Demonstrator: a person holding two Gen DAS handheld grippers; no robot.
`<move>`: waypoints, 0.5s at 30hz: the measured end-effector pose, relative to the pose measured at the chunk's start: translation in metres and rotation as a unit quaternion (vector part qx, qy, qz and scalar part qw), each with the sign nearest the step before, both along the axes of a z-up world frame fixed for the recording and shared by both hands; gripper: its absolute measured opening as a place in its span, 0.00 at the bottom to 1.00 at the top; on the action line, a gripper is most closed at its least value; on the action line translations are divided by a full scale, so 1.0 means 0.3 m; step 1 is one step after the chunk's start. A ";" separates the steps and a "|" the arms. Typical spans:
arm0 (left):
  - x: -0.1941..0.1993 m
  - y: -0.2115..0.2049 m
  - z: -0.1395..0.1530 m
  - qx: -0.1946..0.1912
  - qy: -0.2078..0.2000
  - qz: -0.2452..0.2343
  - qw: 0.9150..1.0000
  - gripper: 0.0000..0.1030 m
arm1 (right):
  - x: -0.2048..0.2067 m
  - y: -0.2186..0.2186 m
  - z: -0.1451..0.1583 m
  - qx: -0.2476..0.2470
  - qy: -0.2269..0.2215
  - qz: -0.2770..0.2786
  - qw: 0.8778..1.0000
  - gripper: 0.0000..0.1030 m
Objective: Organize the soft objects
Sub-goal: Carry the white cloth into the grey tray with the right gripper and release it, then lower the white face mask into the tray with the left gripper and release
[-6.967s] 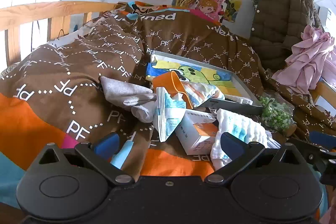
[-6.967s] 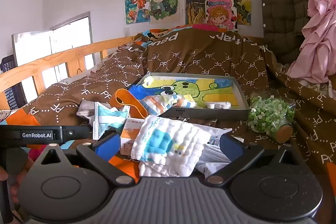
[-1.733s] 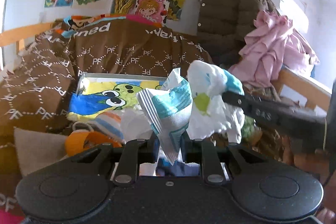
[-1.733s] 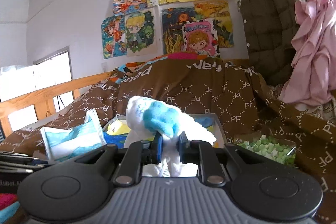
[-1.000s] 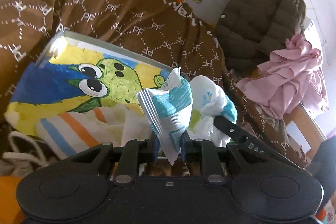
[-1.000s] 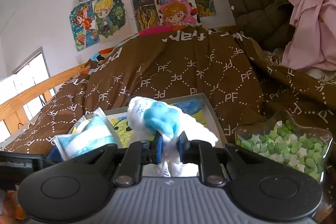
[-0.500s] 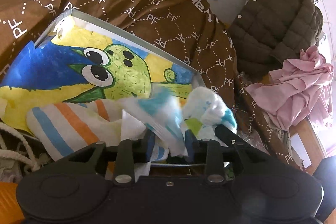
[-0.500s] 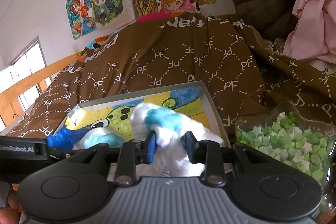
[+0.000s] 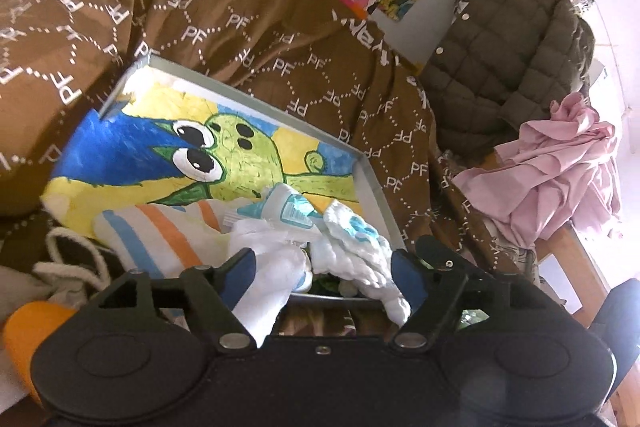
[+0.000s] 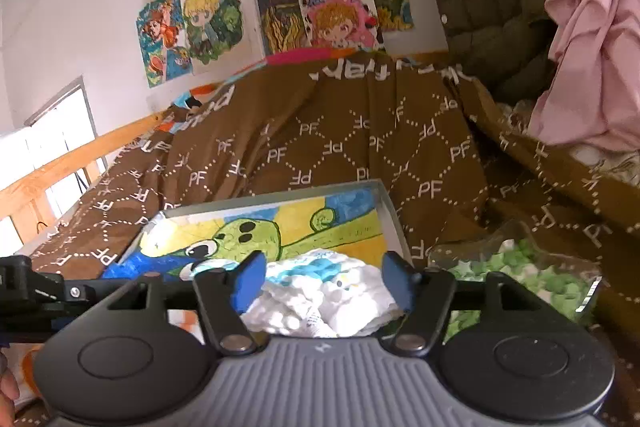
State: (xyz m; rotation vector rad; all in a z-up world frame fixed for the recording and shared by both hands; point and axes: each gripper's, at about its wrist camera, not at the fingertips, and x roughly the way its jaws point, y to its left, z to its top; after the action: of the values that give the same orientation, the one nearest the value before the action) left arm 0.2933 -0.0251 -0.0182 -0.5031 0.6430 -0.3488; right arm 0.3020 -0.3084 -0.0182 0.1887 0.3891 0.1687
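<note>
Left wrist view: the left tool (image 9: pixel 324 269) is spreading its jaws, gripping nothing; the blue-white packet (image 9: pixel 286 209) lies in the painted tray (image 9: pixel 372 183).
Right wrist view: the right tool (image 10: pixel 324 277) is also opening, the white towel (image 10: pixel 332 291) loose between its fingers, in the tray's near corner.

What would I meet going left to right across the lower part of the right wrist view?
Tray with the cartoon frog picture → white and blue cloth → clear dish of green and white stars.
</note>
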 end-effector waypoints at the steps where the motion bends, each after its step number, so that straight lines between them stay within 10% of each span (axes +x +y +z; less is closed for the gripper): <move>1: -0.023 0.003 0.011 0.002 -0.006 0.001 1.000 0.77 | -0.024 0.000 0.011 -0.002 -0.004 -0.001 1.000 0.74; 15: -0.377 0.035 0.152 0.049 -0.105 0.026 0.993 0.95 | -0.365 0.019 0.145 -0.017 -0.063 -0.006 0.998 0.96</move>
State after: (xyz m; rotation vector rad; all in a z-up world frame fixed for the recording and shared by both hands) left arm 0.1802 -0.0146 0.0274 -0.3818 0.4407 -0.3137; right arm 0.1926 -0.3028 0.0254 0.1452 0.2654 0.1612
